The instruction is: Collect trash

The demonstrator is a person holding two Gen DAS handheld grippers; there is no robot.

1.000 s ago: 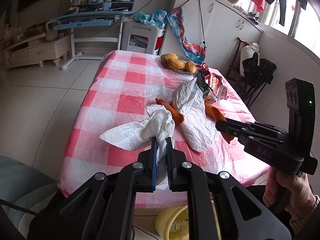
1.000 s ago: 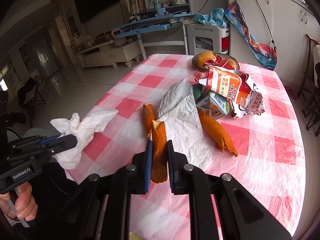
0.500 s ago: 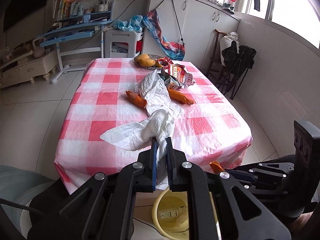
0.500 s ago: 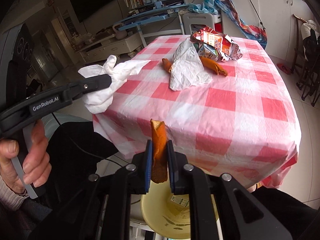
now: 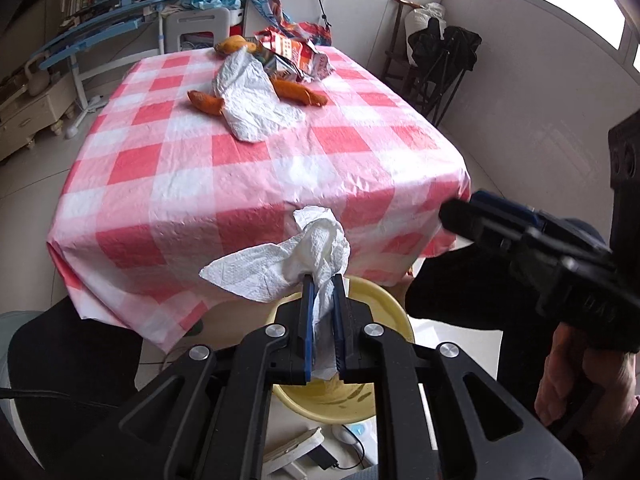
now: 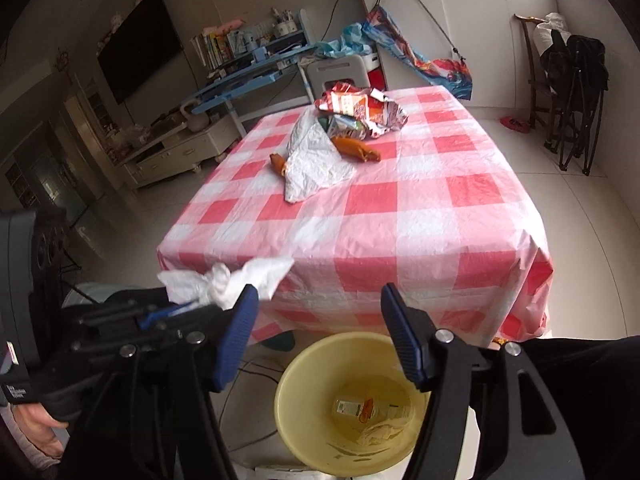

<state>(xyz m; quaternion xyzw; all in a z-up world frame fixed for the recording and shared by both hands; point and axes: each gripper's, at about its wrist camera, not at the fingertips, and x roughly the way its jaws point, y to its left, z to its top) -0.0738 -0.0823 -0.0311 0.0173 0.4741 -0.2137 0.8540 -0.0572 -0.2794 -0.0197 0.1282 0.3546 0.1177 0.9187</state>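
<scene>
My left gripper [image 5: 322, 280] is shut on a crumpled white paper towel [image 5: 280, 264] and holds it past the table's near edge, over the yellow bin [image 5: 384, 304]. My right gripper [image 6: 319, 292] hangs above the same bin [image 6: 292, 372]; its jaws are opening with nothing between them. An orange peel [image 6: 366, 408] lies on the bin's bottom among other scraps. In the right wrist view the left gripper [image 6: 180, 306] and its towel [image 6: 224, 280] sit at the left. On the table lie a white tissue [image 6: 316, 160], two orange peels [image 6: 356, 148] and a crumpled snack wrapper [image 6: 360, 110].
The table wears a red and white checked cloth [image 6: 400, 232]. A blue desk [image 6: 248, 72], a white stool [image 6: 340, 72] and white cabinets [image 6: 460, 20] stand beyond it. Folded black chairs [image 6: 576, 92] lean at the right. Cables and a power strip [image 5: 296, 452] lie on the floor by the bin.
Both grippers pulled back from the tabletop to over the yellow bin. The right gripper opened and the orange peel it held now lies in the bin. The left still clamps the towel.
</scene>
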